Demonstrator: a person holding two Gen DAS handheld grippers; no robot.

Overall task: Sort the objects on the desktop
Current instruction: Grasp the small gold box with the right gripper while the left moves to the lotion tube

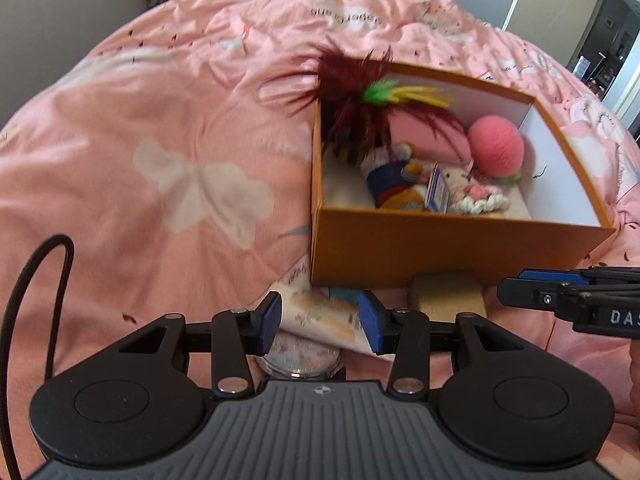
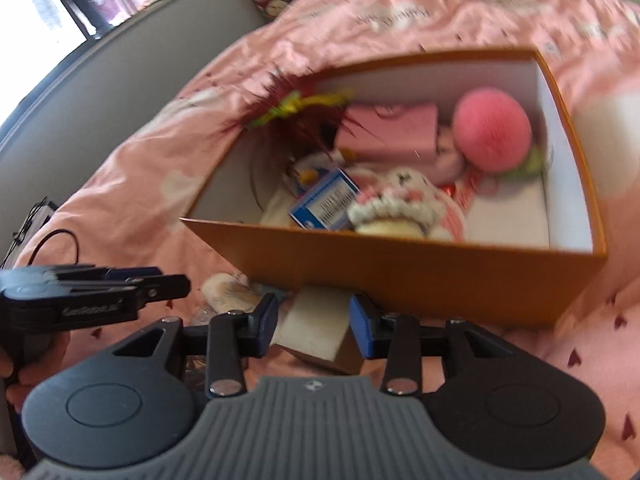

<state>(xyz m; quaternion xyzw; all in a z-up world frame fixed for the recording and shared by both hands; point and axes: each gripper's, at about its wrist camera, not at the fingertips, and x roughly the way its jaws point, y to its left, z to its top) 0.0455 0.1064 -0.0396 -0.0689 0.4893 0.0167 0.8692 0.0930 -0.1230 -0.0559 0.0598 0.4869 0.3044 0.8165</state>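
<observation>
The orange cardboard box [image 1: 440, 248] on the pink quilt [image 1: 160, 140] already holds most toys, while a pale printed pouch [image 1: 320, 312] and tan block [image 2: 316, 324] remain outside, framed by the half-open, empty left gripper [image 1: 320, 316] and right gripper [image 2: 314, 322].

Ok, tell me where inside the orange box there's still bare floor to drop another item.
Inside the orange box, bare white floor shows in the near right corner, between the crocheted toy and the right wall below the pink ball. A thinner strip lies along the left wall. The middle and back are crowded.
</observation>
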